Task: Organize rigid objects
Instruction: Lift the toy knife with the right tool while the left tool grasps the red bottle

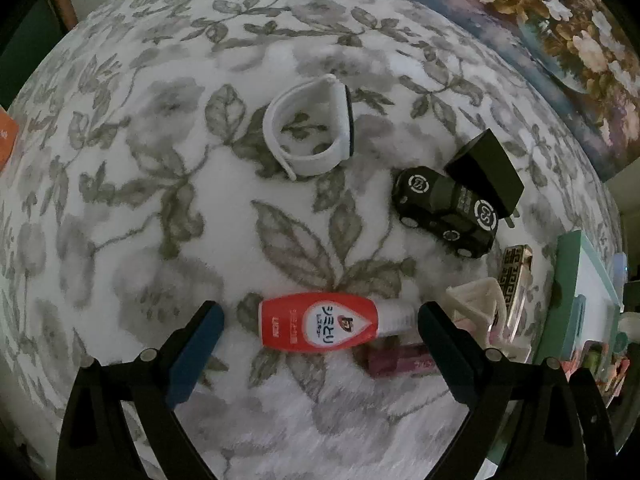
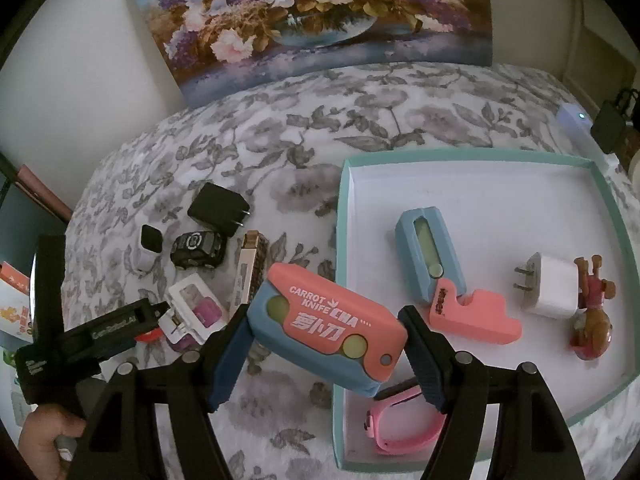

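My right gripper [image 2: 326, 340] is shut on a pink and blue toy carrot knife [image 2: 332, 328], holding it above the left rim of the teal tray [image 2: 341, 240]. In the left wrist view my left gripper [image 1: 320, 344] stands open and points down at the bed cover. A red bottle [image 1: 316, 326] lies on its side between the fingers, apart from both pads. In the right wrist view the left gripper's black body [image 2: 104, 332] shows at the left, with a hand [image 2: 44, 436] under it.
In the tray lie a second carrot knife [image 2: 432, 264], a white charger [image 2: 554, 290], a figurine [image 2: 592, 328] and a pink watch [image 2: 400, 428]. On the cover lie a white watch [image 1: 308, 136], black toy car [image 1: 448, 212], black charger [image 1: 486, 172], patterned box [image 1: 516, 276] and clear case [image 1: 476, 304]. A flower painting [image 2: 320, 12] leans behind.
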Tool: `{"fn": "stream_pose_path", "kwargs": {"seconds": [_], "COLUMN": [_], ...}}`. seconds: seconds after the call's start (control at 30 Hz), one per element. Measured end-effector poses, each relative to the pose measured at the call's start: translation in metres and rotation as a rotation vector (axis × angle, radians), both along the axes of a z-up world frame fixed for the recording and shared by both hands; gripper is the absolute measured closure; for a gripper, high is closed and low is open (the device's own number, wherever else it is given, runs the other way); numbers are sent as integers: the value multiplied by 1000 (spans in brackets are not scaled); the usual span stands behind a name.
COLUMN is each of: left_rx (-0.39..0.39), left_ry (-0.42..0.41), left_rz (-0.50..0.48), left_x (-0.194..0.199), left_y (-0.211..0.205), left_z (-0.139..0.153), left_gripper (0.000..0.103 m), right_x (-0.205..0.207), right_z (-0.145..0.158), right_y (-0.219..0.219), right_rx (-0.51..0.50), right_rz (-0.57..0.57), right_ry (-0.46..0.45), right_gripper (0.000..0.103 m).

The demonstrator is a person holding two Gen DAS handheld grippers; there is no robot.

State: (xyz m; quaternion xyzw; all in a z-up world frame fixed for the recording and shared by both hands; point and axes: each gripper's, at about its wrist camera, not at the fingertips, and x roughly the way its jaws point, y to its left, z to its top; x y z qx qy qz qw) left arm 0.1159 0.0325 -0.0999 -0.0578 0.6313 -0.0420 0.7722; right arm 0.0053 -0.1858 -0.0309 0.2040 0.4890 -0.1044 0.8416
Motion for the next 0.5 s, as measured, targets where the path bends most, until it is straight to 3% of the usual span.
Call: {"fn": "stream_pose_path", "kwargs": {"seconds": [0.2, 0.5], "left_rx": [-28, -72], "left_ry": [9, 10], "left_rz": [-4, 28], "left_x": [-12, -9], "left_y": [6, 14], "left_z": [3, 4], "left_gripper": [12, 13], "right_x": [-2, -5], "right_z": [1, 3], "right_y": [-1, -4], "right_rx": [6, 18], "right_rz": [-3, -9], "right_ry": [-5, -12], "right_gripper": [28, 28]}}
